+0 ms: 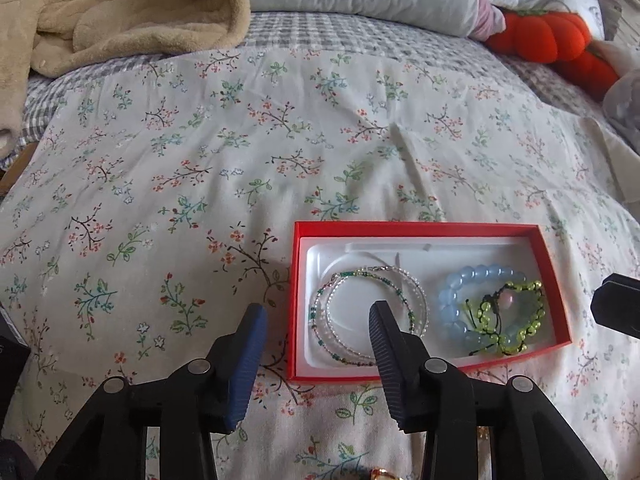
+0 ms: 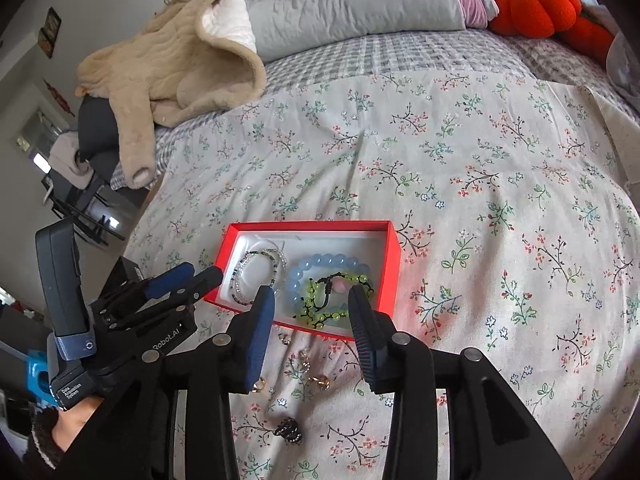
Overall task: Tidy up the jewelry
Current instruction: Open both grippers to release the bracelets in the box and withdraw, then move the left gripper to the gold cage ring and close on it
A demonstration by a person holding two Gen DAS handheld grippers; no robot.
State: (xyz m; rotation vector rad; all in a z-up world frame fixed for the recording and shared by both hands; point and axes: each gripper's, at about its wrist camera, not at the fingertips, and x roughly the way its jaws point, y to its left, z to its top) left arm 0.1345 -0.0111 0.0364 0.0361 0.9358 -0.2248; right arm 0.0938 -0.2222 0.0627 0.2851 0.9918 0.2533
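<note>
Bracelets [image 1: 486, 312], blue and green beads, in red box [image 1: 416, 229], both tongs [image 1: 316, 316] [image 2: 312, 300] parted, seemingly empty.

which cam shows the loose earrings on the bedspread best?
Right wrist. The earrings lie in plain sight on the bedspread just in front of the red box, between the right tongs' fingers. The left wrist view catches only one gold piece cut off at its bottom edge.

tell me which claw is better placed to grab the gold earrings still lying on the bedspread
Right, probably: its open claw hangs just above the small gold earrings near the red box; the left claw sits off to the box's side.
</note>
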